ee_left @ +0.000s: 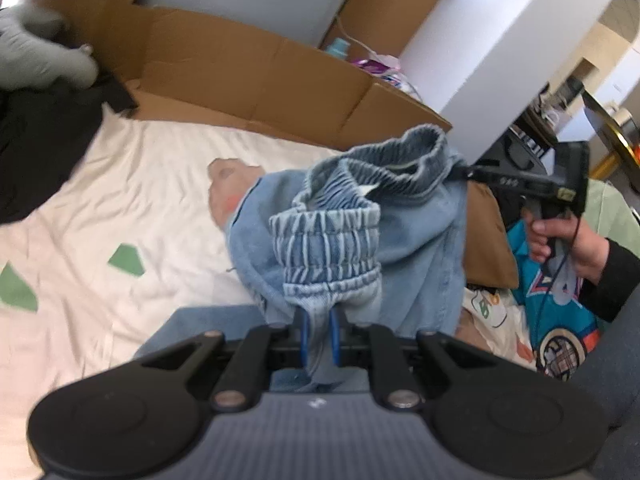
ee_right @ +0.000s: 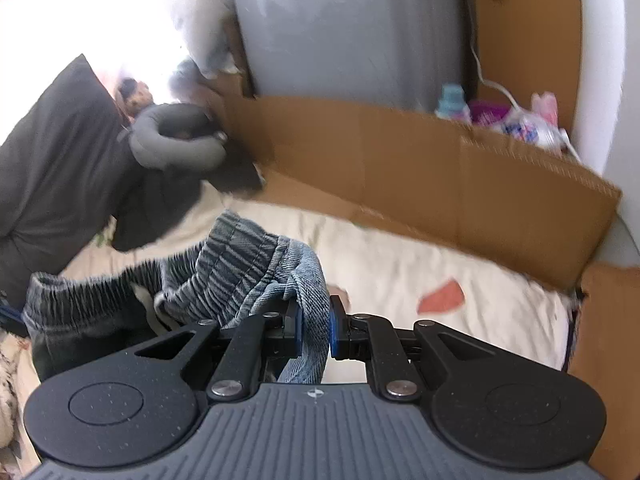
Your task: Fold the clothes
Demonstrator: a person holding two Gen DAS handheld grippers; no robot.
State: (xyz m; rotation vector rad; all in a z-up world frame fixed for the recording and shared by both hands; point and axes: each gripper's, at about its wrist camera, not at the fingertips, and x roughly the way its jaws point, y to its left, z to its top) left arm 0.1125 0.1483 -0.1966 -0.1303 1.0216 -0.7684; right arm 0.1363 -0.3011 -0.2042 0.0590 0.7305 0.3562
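Observation:
A light blue denim garment (ee_left: 420,248) with a gathered elastic waistband (ee_left: 328,240) hangs lifted above the white sheet (ee_left: 132,200). My left gripper (ee_left: 319,336) is shut on the near part of the waistband, with cloth pinched between its blue pads. At the far right end of the waistband, my right gripper (ee_left: 466,172) bites the fabric, and a hand (ee_left: 560,240) holds its handle. In the right wrist view, the right gripper (ee_right: 314,328) is shut on a fold of the denim (ee_right: 224,268), which stretches away to the left.
Brown cardboard walls (ee_left: 248,76) (ee_right: 460,184) border the bed's far side. Dark clothing (ee_left: 36,148) and a grey neck pillow (ee_right: 176,140) lie at the left. A teal printed garment (ee_left: 560,320) lies at the right. Green patches (ee_left: 126,260) and an orange patch (ee_right: 442,296) mark the sheet.

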